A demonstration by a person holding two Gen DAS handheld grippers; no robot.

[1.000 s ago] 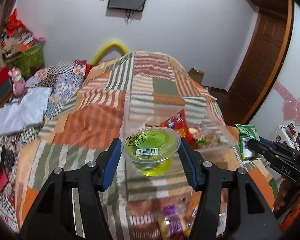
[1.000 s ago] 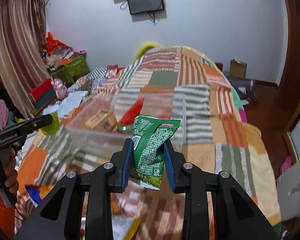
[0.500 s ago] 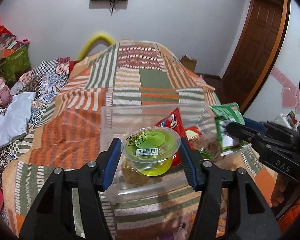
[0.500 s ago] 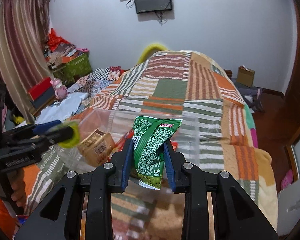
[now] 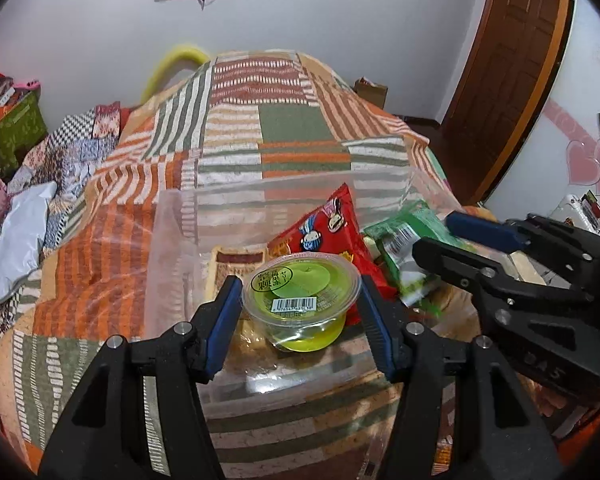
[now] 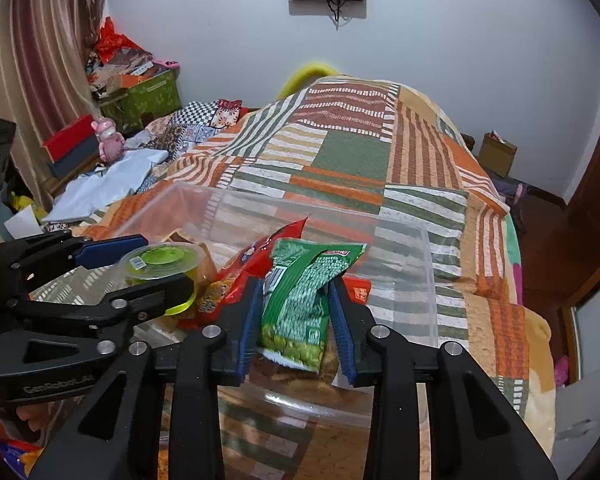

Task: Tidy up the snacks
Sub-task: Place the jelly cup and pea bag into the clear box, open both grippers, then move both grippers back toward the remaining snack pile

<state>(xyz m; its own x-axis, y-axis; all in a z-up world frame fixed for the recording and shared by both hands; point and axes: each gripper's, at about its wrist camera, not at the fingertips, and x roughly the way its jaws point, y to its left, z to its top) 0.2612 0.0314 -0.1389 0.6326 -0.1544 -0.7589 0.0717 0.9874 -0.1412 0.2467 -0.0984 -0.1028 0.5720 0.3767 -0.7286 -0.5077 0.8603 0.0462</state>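
My left hand-held gripper point(image 5: 300, 312) grasping green jelly cup point(image 5: 301, 294), held over clear plastic bin point(image 5: 172, 248) on bed. Red snack bag point(image 5: 324, 228) already inside. My right hand-held gripper point(image 6: 296, 322) clenched on green pea packet point(image 6: 300, 296), above bin. Both drops left; more snacks likely on bed near me.

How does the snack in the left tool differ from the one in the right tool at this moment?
The left tool holds a green jelly cup, a rigid round tub with a flat sealed lid; the right tool holds a green snack bag, soft and crumpled. The jelly cup sits level, lid up, while the snack bag stands on end, pinched across its width. The jelly cup is translucent; the snack bag is opaque and printed. Both are green, gripped, and over the clear plastic bin.
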